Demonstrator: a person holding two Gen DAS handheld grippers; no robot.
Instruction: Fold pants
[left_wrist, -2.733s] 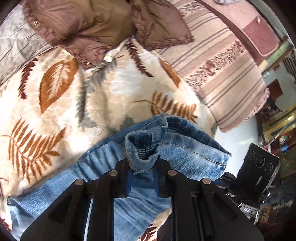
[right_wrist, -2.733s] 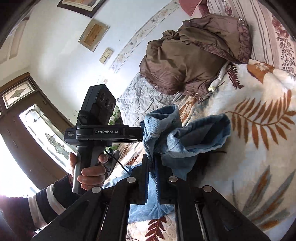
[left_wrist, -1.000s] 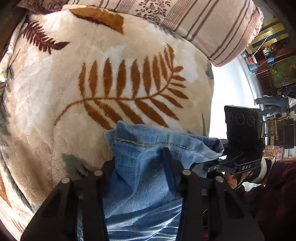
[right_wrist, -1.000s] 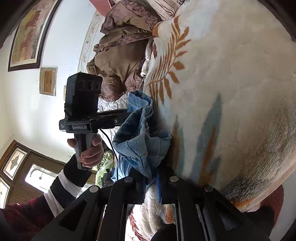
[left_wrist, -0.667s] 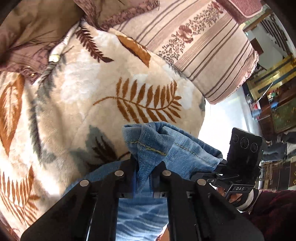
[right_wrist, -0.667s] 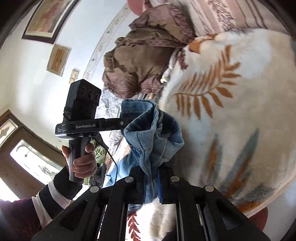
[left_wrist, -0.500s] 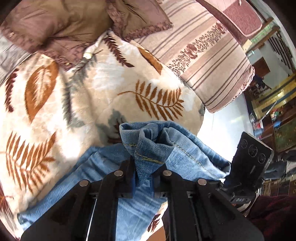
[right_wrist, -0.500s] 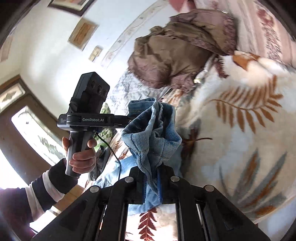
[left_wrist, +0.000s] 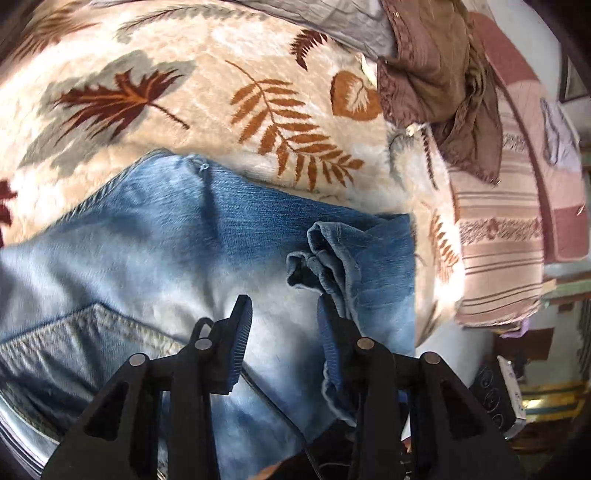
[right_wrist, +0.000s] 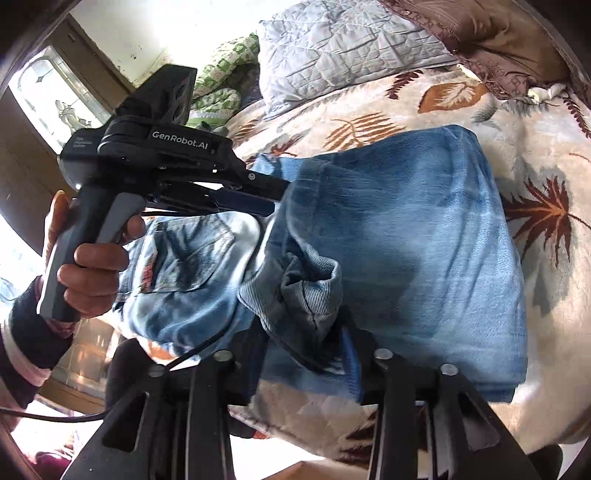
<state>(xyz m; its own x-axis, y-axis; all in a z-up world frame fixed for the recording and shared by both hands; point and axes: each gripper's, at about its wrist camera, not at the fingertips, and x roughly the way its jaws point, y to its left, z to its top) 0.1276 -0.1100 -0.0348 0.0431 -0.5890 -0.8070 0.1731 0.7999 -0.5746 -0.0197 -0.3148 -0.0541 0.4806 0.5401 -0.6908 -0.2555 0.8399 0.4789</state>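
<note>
The blue jeans (left_wrist: 155, 236) lie on the leaf-patterned blanket (left_wrist: 221, 74), with the legs folded back over the seat and pocket end (right_wrist: 413, 229). My left gripper (left_wrist: 282, 314) is open just above the denim; a bunched hem (left_wrist: 328, 258) lies by its right finger. It also shows from the side in the right wrist view (right_wrist: 273, 195), at the folded edge. My right gripper (right_wrist: 303, 354) is open at the near edge of the jeans, with a crumpled hem fold (right_wrist: 306, 291) lying between its fingers.
A brown crumpled garment (left_wrist: 439, 66) and a striped pink pillow (left_wrist: 498, 236) lie at the head of the bed. A grey quilted pillow (right_wrist: 340, 48) and a green patterned cloth (right_wrist: 225, 74) lie beyond the jeans. The bed edge runs below my right gripper.
Both grippers carried the held hem over and down onto the jeans, then opened and let go. The folded legs now lie flat on the seat part.
</note>
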